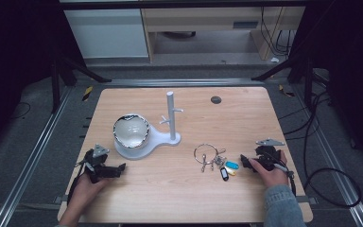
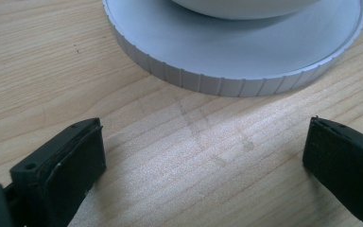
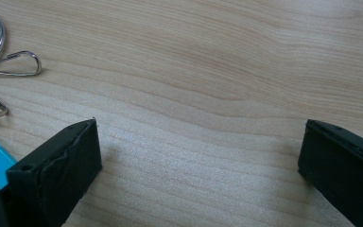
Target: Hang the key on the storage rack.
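Both grippers rest released on the pale wooden counter (image 1: 179, 189). The silver key ring with blue, yellow and dark tags (image 1: 215, 161) lies just left of the right gripper (image 1: 246, 163) fingers (image 3: 56, 175), nearer that hand. The left gripper (image 1: 118, 169) fingers (image 2: 61, 170) face the grey round-based peg stand (image 2: 236, 56).

Matt pale wood table (image 1: 179, 189); glossy metal key ring (image 1: 205, 153); ribbed grey plastic stand (image 2: 236, 61).

Grey ribbed base (image 2: 236, 56) w/ bowl, tabletop (image 2: 52, 61)
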A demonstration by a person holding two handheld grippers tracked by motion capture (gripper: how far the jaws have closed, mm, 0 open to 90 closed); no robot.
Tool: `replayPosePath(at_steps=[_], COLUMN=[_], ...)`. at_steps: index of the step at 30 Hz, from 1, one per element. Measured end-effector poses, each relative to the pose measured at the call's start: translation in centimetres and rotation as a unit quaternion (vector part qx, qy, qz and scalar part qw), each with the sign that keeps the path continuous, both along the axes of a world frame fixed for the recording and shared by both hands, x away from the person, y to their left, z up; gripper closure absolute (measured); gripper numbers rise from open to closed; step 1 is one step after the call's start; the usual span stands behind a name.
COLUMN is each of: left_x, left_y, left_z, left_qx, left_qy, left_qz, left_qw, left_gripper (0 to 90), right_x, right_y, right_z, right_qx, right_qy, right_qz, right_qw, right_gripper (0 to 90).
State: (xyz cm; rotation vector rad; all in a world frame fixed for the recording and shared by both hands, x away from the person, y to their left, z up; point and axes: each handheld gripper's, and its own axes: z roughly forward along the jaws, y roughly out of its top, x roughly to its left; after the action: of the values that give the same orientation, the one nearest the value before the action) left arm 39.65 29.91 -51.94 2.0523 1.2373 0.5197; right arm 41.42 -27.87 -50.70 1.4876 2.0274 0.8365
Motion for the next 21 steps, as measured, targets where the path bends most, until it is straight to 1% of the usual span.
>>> replayPosePath(at_steps=[5,6,8,10,13,14,15,16,17,18,20,21], left_x=[0.0,0.0,0.0,0.0,0.0,0.0,0.0,0.0,0.0,0.0,0.0,0.0], left_y=[0.0,0.0,0.0,0.0,-0.1,-0.1,-0.1,-0.1,-0.1,-0.1,-0.1,-0.1], left_z=[0.0,0.0,0.0,0.0,0.0,0.0,0.0,0.0,0.0,0.0,0.0,0.0], left_qx=[0.001,0.002,0.001,0.002,0.001,0.001,0.001,0.001,0.001,0.001,0.001,0.001], left_qy=[0.0,0.0,0.0,0.0,0.0,0.001,0.001,0.001,0.0,0.0,0.001,0.001], left_qz=[0.0,0.0,0.0,0.0,0.002,0.002,0.002,0.002,0.002,0.002,0.002,0.002], left_qw=[1.0,1.0,1.0,1.0,1.0,1.0,1.0,1.0,1.0,1.0,1.0,1.0], left_gripper=[0.0,0.0,0.0,0.0,0.0,0.0,0.0,0.0,0.0,0.0,0.0,0.0], right_x=[0.0,0.0,0.0,0.0,-0.1,0.0,0.0,0.2,0.3,0.6,1.0,1.0], right_y=[-0.1,-0.1,0.0,0.3,0.7,0.8,0.8,1.2,1.3,1.4,1.7,1.7], right_z=[0.0,0.1,0.2,0.6,1.5,1.9,1.9,3.0,3.2,3.8,4.7,4.7], right_qx=[0.001,0.001,0.001,-0.003,-0.015,-0.025,-0.025,-0.052,-0.056,-0.062,-0.066,-0.066], right_qy=[-0.001,0.001,-0.001,0.006,0.015,0.023,0.023,0.05,0.055,0.063,0.079,0.079], right_qz=[0.003,0.004,0.012,0.025,0.051,0.062,0.062,0.093,0.1,0.115,0.137,0.137], right_qw=[1.0,1.0,0.9999,0.9997,0.9985,0.9975,0.9975,0.9931,0.9919,0.9895,0.9852,0.9852], right_gripper=[1.2,2.8,8.9,17.3,23.1,24.7,24.7,28.9,30.3,33.7,36.7,36.7])
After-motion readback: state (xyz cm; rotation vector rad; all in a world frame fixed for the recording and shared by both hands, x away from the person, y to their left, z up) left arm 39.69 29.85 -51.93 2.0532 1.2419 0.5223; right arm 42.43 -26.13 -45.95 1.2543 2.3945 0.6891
